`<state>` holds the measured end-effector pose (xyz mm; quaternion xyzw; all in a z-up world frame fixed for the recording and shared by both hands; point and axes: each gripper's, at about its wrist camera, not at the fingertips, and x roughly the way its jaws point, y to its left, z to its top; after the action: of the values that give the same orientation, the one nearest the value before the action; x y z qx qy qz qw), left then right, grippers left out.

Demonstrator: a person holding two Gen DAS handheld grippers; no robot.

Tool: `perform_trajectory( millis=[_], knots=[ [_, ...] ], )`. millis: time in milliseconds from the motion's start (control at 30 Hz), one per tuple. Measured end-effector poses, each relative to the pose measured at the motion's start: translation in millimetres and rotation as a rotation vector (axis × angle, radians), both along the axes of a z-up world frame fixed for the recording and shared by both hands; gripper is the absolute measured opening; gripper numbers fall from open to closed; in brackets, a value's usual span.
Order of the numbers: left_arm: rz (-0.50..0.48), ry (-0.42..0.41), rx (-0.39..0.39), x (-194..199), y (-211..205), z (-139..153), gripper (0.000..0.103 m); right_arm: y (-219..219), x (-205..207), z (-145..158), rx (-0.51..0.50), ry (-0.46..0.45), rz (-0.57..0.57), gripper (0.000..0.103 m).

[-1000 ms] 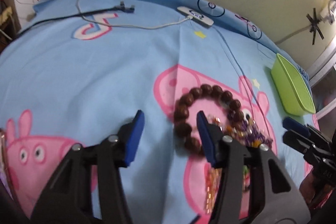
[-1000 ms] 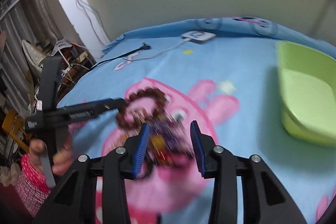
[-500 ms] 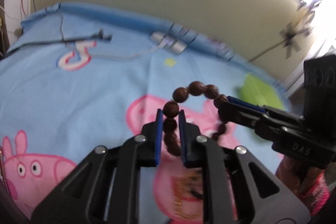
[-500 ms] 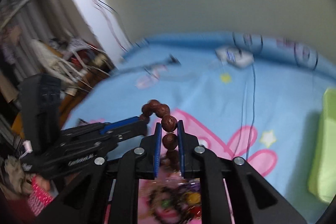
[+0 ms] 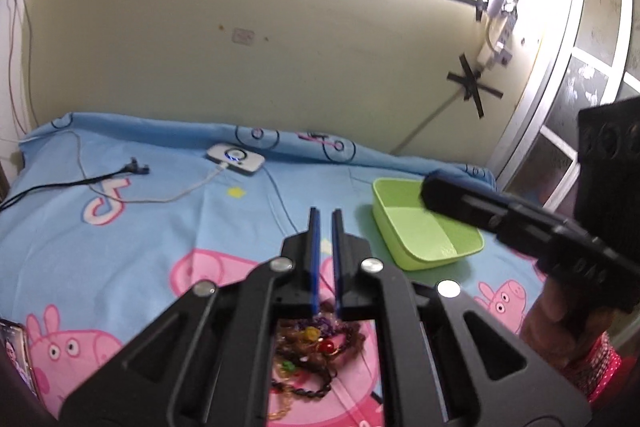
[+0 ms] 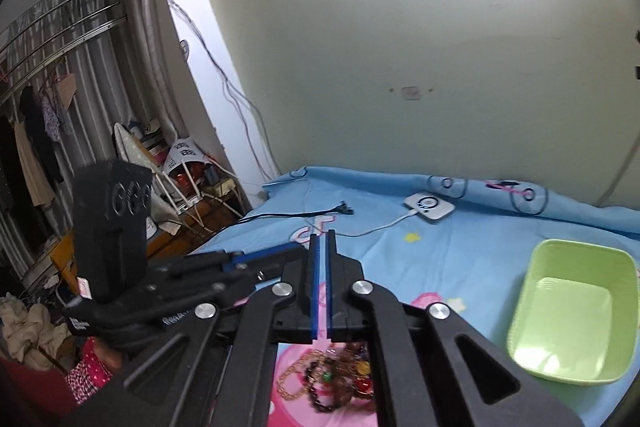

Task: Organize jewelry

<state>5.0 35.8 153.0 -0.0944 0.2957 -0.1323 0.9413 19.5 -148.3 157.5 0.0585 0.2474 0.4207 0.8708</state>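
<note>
— What are the two grippers doing?

— The left gripper [image 5: 325, 223] and the right gripper [image 6: 320, 245] are both hovering with jaws closed — nothing is showing between the blue pads.

— And where is the jewelry lying?

— The jewelry pile [image 6: 340, 383] is lying on the blue bedsheet [image 5: 120, 235] under them, and the green tray [image 6: 576, 315] is sitting apart, to the right.

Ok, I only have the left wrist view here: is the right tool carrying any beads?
Observer: No. The right wrist view shows the right tool shut, with nothing in its grip.
Operator: That tool hides part of the green basin from me. Is anything inside it?
Observer: The right wrist view shows the whole green basin, and it is empty.
</note>
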Motion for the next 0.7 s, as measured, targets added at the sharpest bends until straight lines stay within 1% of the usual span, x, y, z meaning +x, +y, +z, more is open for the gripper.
perform_trajectory(
  millis=[100,167,233,300,333,367,400,433,500,567,633,667,700],
  knots=[
    [-0.001,0.029,0.020,1.5,-5.5,-11.3,0.005,-15.5,6.6,-12.3,-0.007,0.054,-0.015,0.000],
    [0.005,0.063,0.027,0.5,-2.0,-22.7,0.005,-24.7,11.2,-28.6,-0.015,0.105,-0.015,0.000],
    [0.016,0.110,0.041,0.4,4.1,-37.5,0.005,-32.5,20.8,-56.6,-0.025,0.181,-0.016,0.000],
    [0.013,0.167,0.035,3.0,9.4,-52.3,0.005,-35.5,29.5,-89.0,-0.041,0.272,-0.006,0.000],
    [-0.001,0.209,0.025,6.5,9.3,-61.2,0.005,-36.1,34.7,-106.6,-0.061,0.324,-0.018,0.000],
    [-0.019,0.246,0.020,10.2,7.0,-69.7,0.005,-36.8,38.9,-122.3,-0.074,0.372,-0.034,0.007],
    [-0.033,0.266,0.023,12.6,4.5,-75.4,0.005,-37.1,41.2,-130.8,-0.081,0.399,-0.046,0.024],
    [-0.055,0.292,0.038,16.4,-1.4,-83.3,0.007,-37.0,41.3,-138.0,-0.092,0.412,-0.062,0.035],
    [-0.086,0.327,0.064,23.6,-11.4,-95.8,0.028,-32.4,40.3,-147.8,-0.130,0.404,-0.090,0.038],
    [-0.096,0.346,0.086,29.7,-17.9,-107.8,0.029,-26.0,40.3,-152.1,-0.174,0.393,-0.086,0.038],
    [-0.105,0.373,0.092,35.8,-20.9,-118.3,0.029,-17.7,39.2,-152.7,-0.215,0.357,-0.084,0.037],
    [-0.103,0.382,0.104,39.0,-23.0,-123.7,0.028,-14.0,39.8,-152.5,-0.230,0.344,-0.082,0.033],
    [-0.098,0.382,0.119,40.3,-24.3,-126.9,0.017,-12.3,40.9,-153.6,-0.241,0.339,-0.072,0.006]
  ],
)
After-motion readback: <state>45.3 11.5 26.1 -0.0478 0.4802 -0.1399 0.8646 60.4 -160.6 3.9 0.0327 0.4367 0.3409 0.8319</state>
